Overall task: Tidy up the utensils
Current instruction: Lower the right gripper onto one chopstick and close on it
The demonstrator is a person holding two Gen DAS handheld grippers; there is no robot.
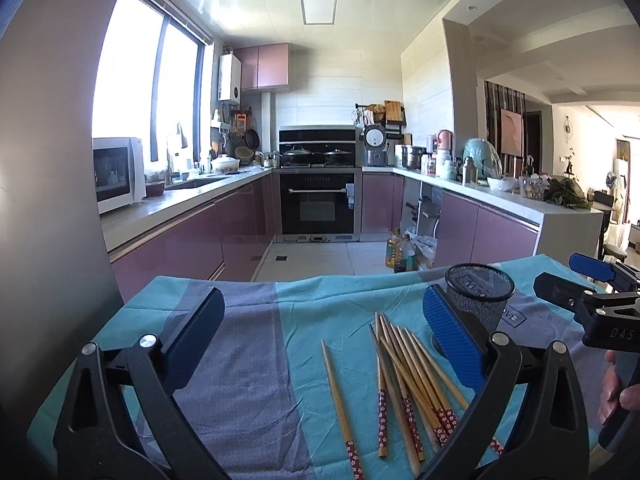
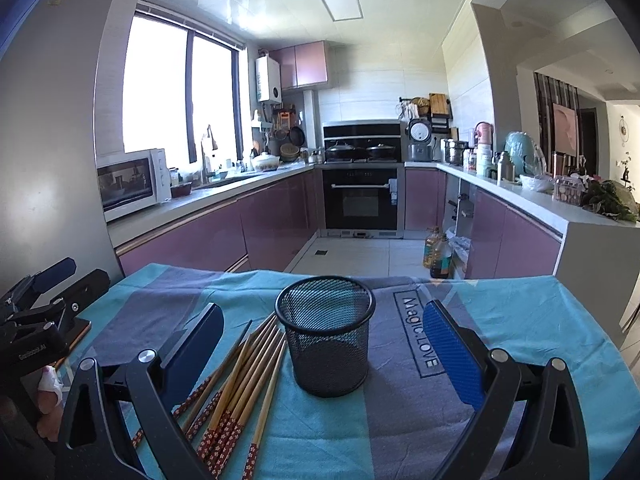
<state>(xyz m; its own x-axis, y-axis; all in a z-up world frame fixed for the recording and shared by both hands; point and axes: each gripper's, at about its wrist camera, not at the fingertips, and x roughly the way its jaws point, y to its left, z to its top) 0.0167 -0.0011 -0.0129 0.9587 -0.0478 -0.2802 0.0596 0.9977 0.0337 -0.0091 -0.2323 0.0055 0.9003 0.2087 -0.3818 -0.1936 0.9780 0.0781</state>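
Observation:
Several wooden chopsticks [image 1: 404, 376] with red flowered ends lie in a loose pile on the blue and teal cloth [image 1: 248, 360]; one chopstick [image 1: 340, 404] lies apart to the left. A black mesh cup [image 2: 326, 336] stands upright and empty just right of the pile [image 2: 240, 384]. My left gripper [image 1: 320, 332] hovers open above the cloth, its right finger over the pile. My right gripper [image 2: 322, 344] is open too, with the cup between its fingers and not touched. In the left wrist view the cup [image 1: 480, 296] shows behind the right finger.
The cloth-covered table ends at a far edge [image 2: 320, 274] facing a kitchen with purple cabinets. Oil bottles [image 2: 438, 254] stand on the floor beyond. The right gripper [image 1: 592, 304] shows at the right of the left wrist view, a hand [image 1: 618, 392] on it.

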